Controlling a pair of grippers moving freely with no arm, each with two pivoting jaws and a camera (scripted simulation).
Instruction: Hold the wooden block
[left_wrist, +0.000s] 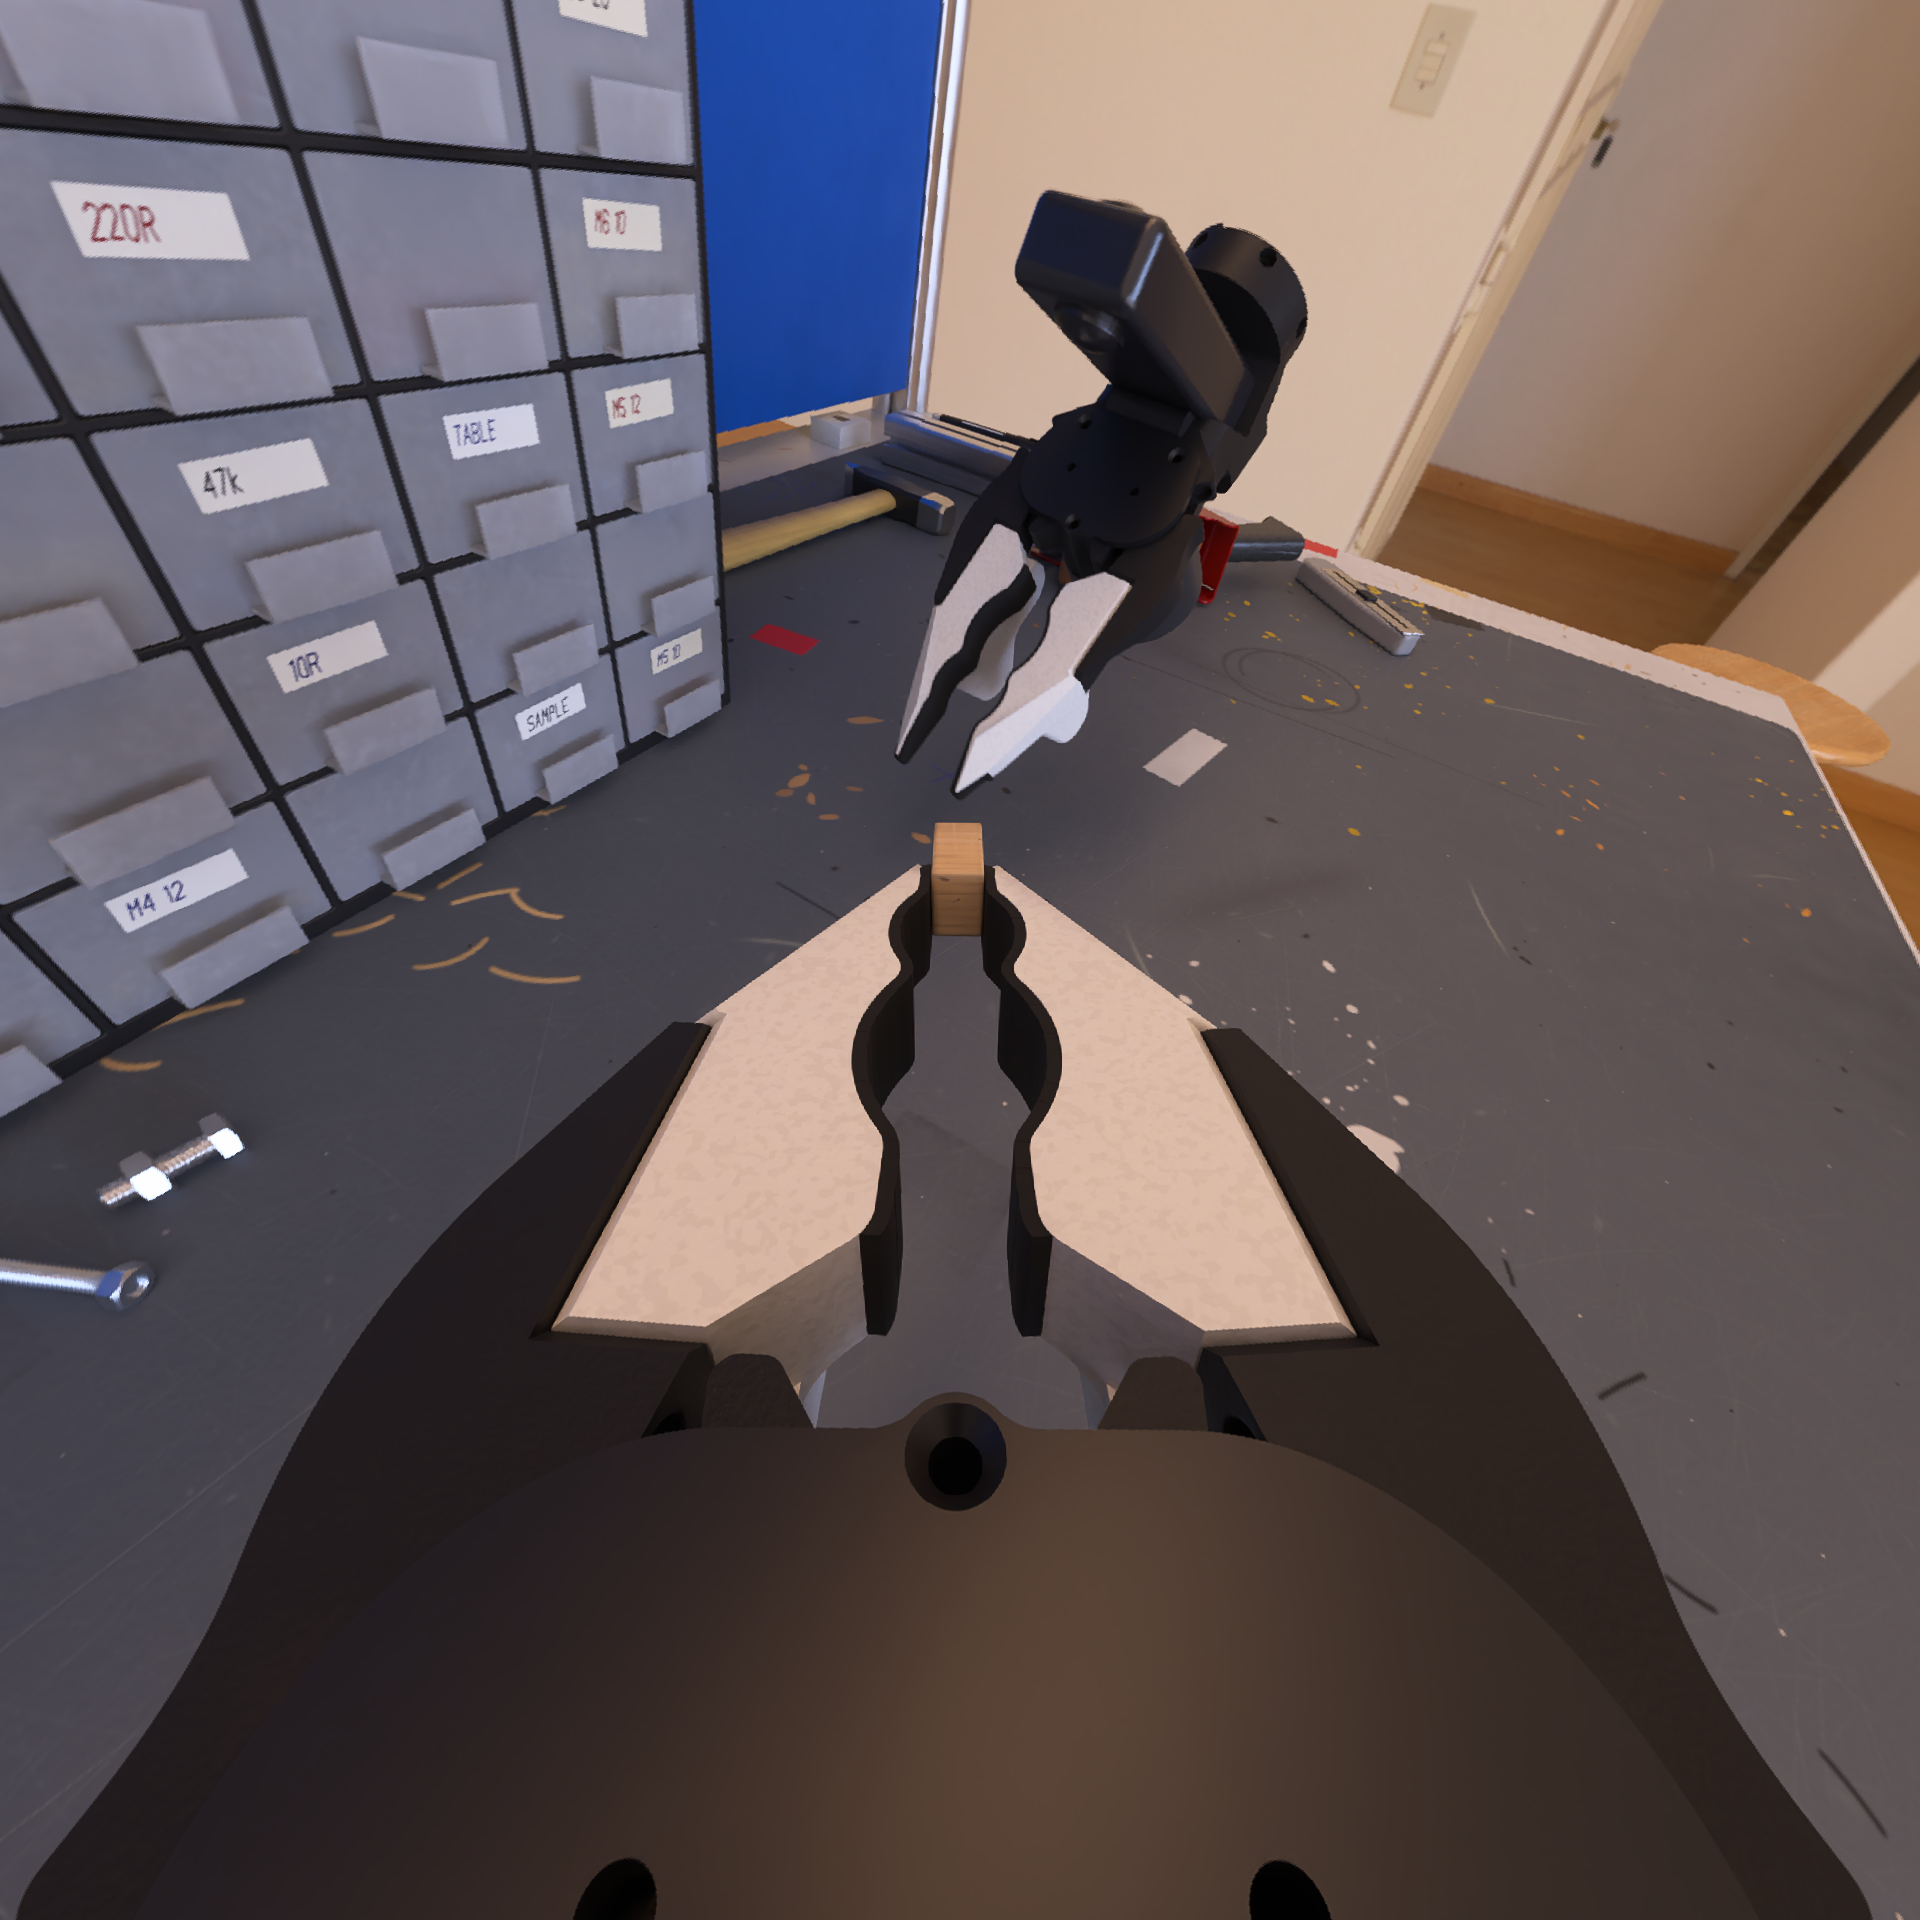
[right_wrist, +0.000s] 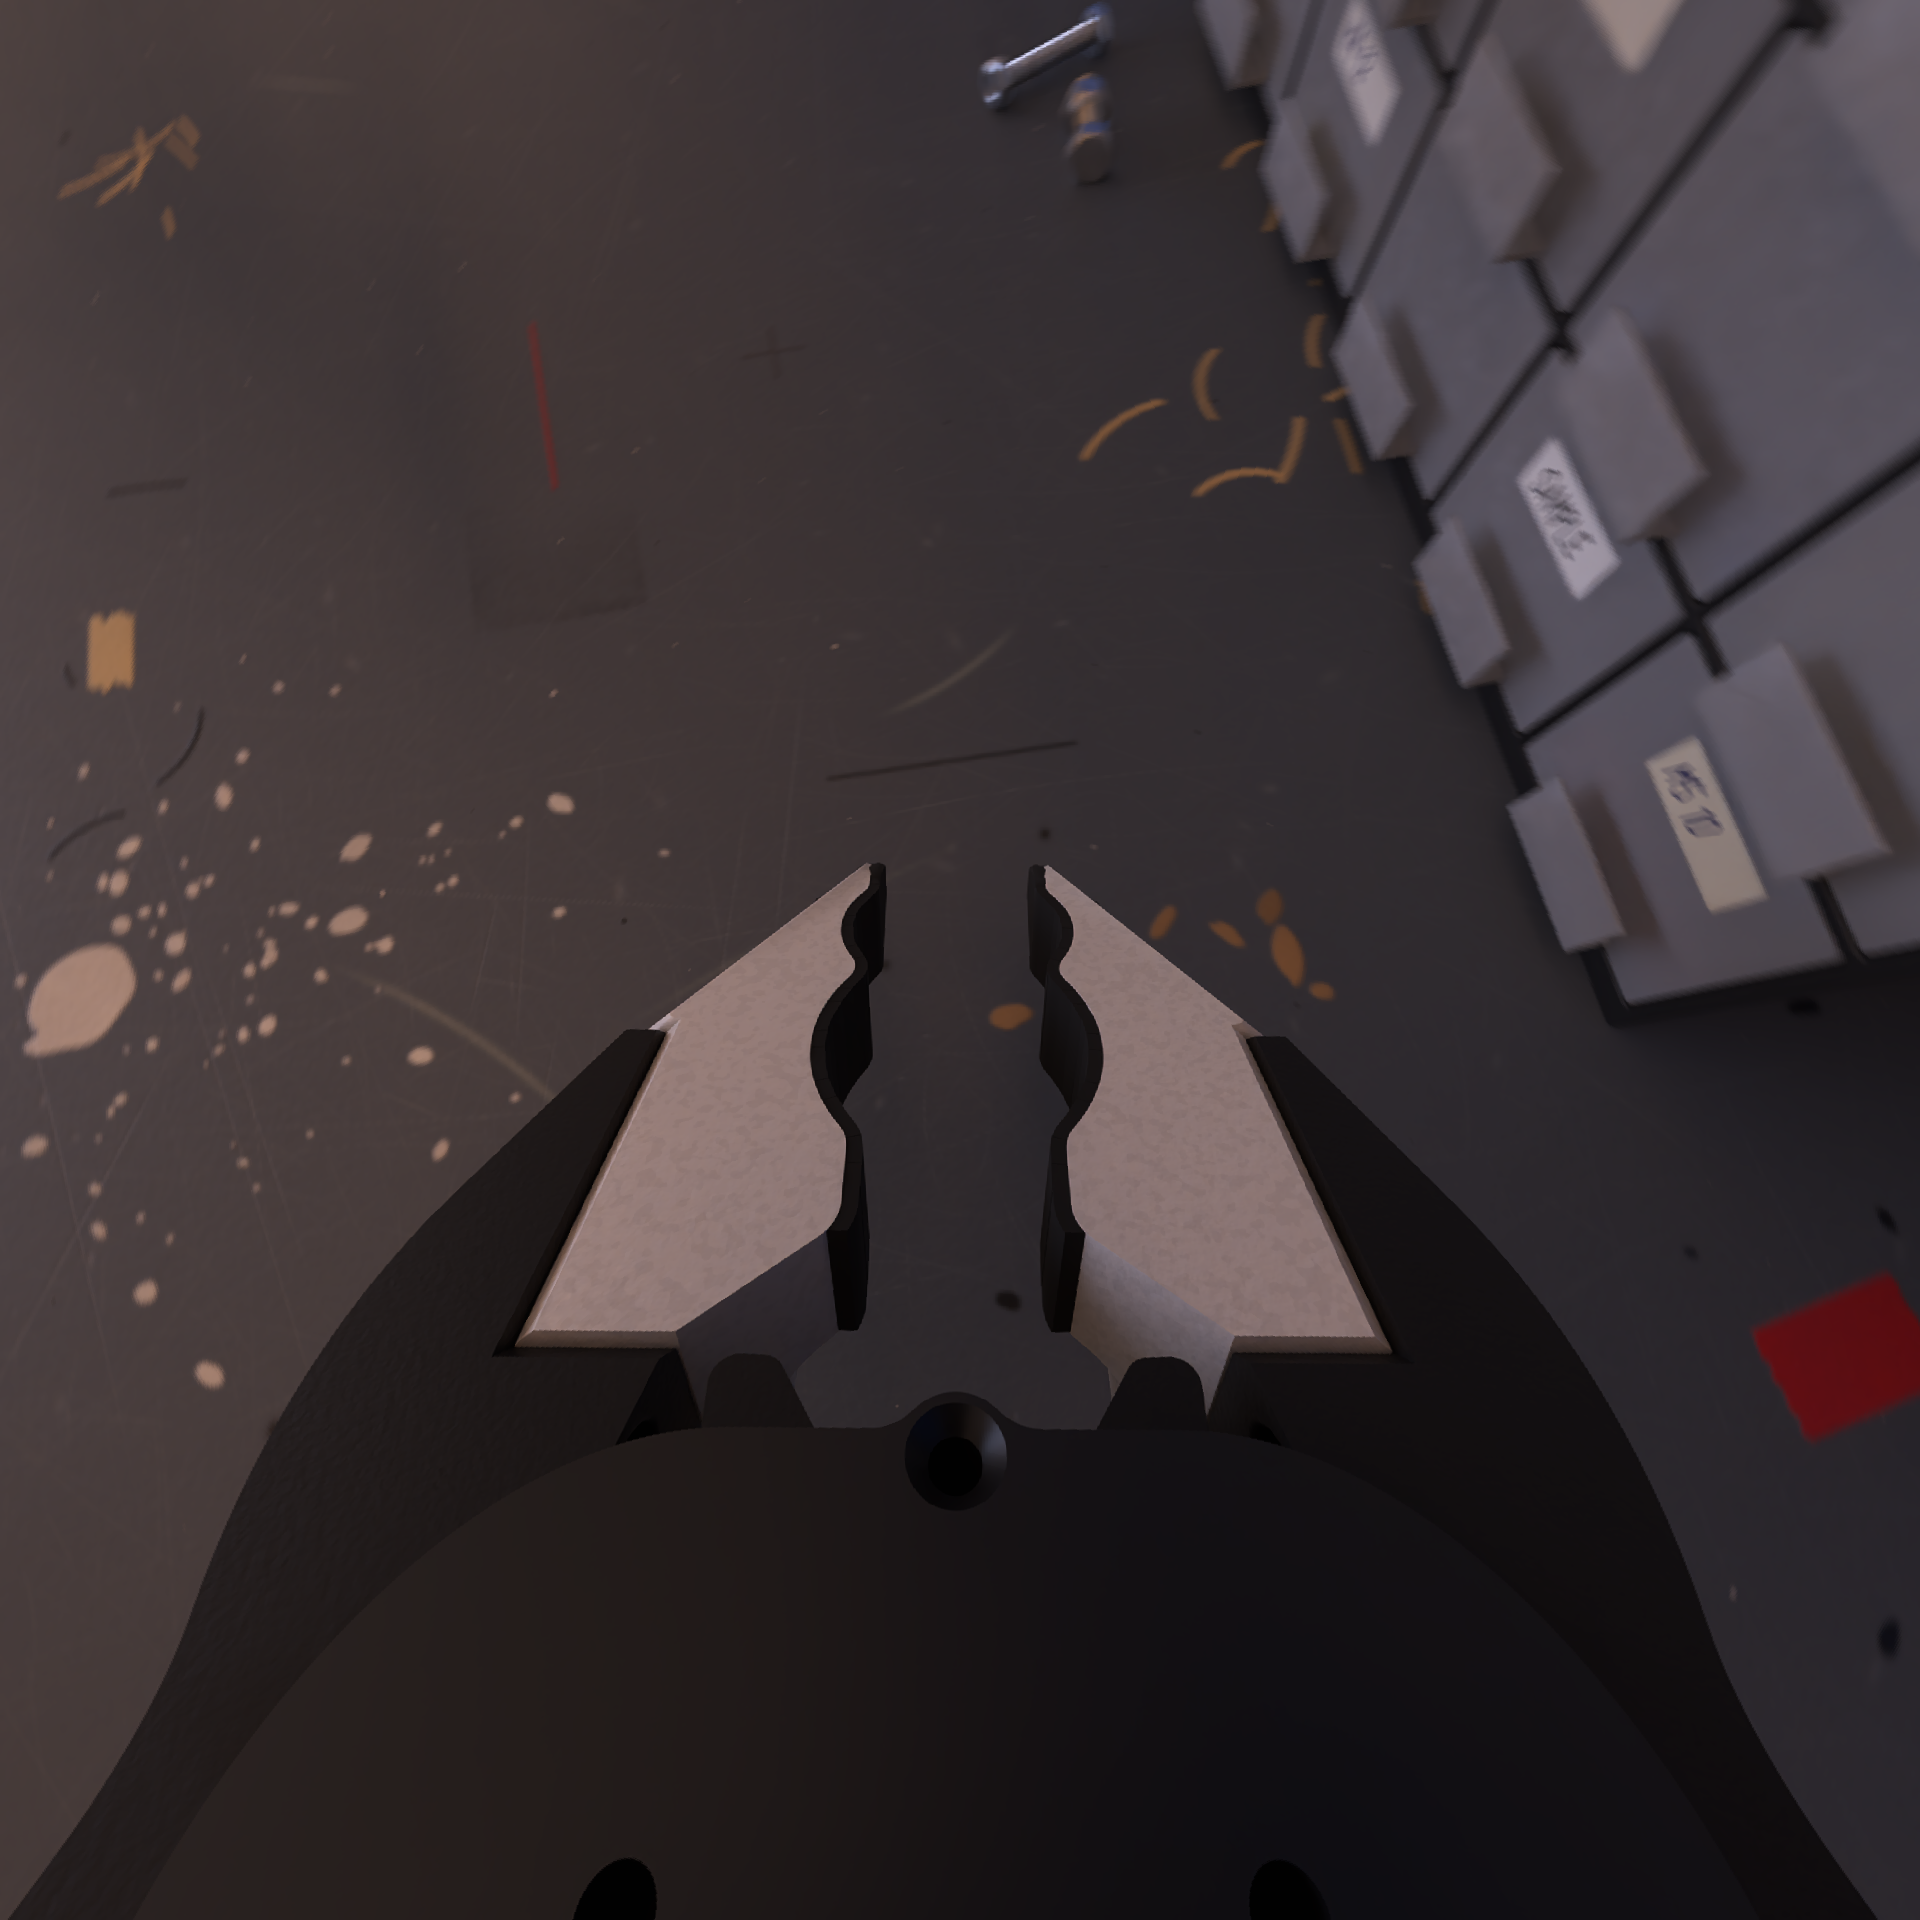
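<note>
In the left wrist view a small light wooden block stands upright, pinched between the tips of my left gripper, which is shut on it above the dark grey bench top. My right gripper hovers just beyond the block, pointing down toward it, its fingers slightly apart and empty. In the right wrist view the right gripper is open with nothing between its fingers, and the block does not show there.
A grey cabinet of labelled drawers stands on the left of the bench and shows in the right wrist view. Bolts and a spanner lie at the left. A hammer and metal tools lie at the back. The bench edge runs on the right.
</note>
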